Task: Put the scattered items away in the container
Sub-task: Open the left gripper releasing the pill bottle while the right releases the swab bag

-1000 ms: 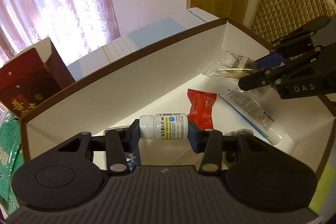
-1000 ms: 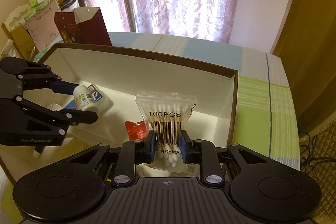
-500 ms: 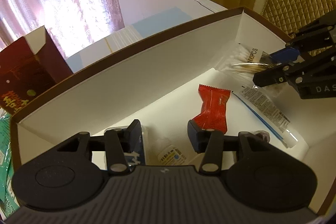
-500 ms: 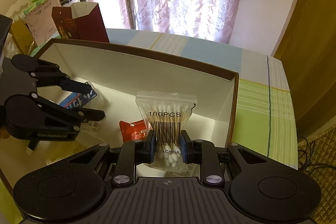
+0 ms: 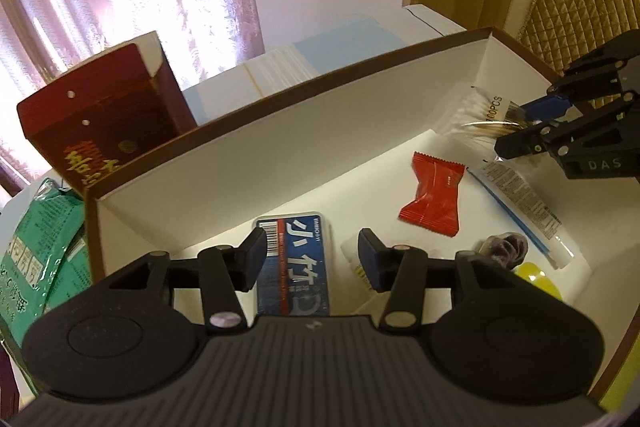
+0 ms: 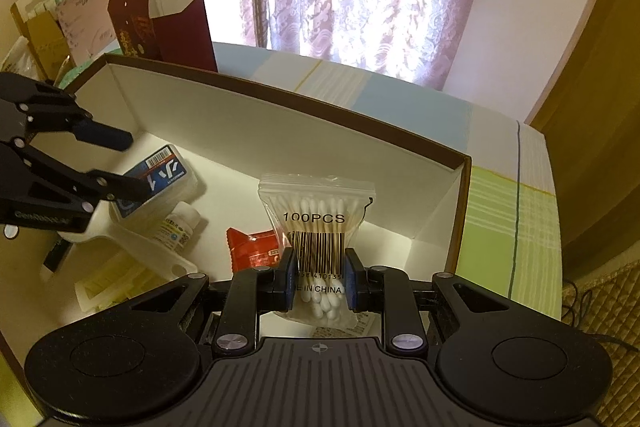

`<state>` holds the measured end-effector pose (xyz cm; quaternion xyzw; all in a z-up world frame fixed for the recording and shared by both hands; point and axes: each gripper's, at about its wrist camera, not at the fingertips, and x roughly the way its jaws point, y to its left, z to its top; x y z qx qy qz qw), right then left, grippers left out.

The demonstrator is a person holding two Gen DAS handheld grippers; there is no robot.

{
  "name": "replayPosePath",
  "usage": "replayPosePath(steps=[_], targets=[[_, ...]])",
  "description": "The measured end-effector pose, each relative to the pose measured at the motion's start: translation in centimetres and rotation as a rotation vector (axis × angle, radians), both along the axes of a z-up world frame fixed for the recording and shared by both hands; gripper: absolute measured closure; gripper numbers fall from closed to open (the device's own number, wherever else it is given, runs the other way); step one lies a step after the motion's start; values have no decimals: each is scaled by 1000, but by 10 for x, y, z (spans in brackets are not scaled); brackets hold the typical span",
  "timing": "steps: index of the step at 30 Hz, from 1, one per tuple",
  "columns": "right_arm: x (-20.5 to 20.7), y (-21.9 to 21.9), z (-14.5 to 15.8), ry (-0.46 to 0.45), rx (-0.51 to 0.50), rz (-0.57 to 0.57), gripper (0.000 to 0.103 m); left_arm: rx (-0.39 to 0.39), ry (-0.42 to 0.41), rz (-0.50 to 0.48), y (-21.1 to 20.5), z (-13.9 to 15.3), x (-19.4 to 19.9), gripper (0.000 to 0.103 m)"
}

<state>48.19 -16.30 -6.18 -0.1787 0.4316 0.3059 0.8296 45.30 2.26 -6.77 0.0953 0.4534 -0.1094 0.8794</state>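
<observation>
A white box with a brown rim (image 5: 320,131) (image 6: 280,131) holds the tidied items. My left gripper (image 5: 312,251) (image 6: 128,165) hangs open over the box's left end with nothing between its fingers. Below it lies a small white pill bottle (image 6: 178,225), mostly hidden in the left wrist view, next to a blue card case (image 5: 296,263) (image 6: 166,173). My right gripper (image 6: 318,275) (image 5: 520,127) is shut on a clear bag of cotton swabs (image 6: 318,215) (image 5: 480,111), held upright over the right end. A red sweet wrapper (image 5: 434,195) (image 6: 254,249) lies mid-floor.
A white tube (image 5: 520,199), a yellow item (image 5: 536,275) and a white plastic piece (image 6: 132,239) also lie in the box. A dark red carton (image 5: 100,119) (image 6: 172,27) stands behind its left end, a green packet (image 5: 36,239) beside it. Striped tablecloth (image 6: 512,211) lies right of the box.
My left gripper opened and let go of the pill bottle, which dropped onto the box floor; the gripper then drew back. The right gripper still holds the swab bag.
</observation>
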Motion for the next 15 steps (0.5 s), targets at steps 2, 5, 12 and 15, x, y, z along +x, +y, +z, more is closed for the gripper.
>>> replayPosePath(steps=[2,5,12,15], targets=[[0,1,0,-19,-15,-1,76,-1,-2,9,2,2,0,58],[1,4,-1,-61,-52,6,76,-4,-11,13,4,4,-1,58],[-17,7,-2,-208,-87,136,3,8,-24,22,3,7,-7,48],[-23,8,0,-211,-103,161,4,4,-24,32,6,9,-11,45]])
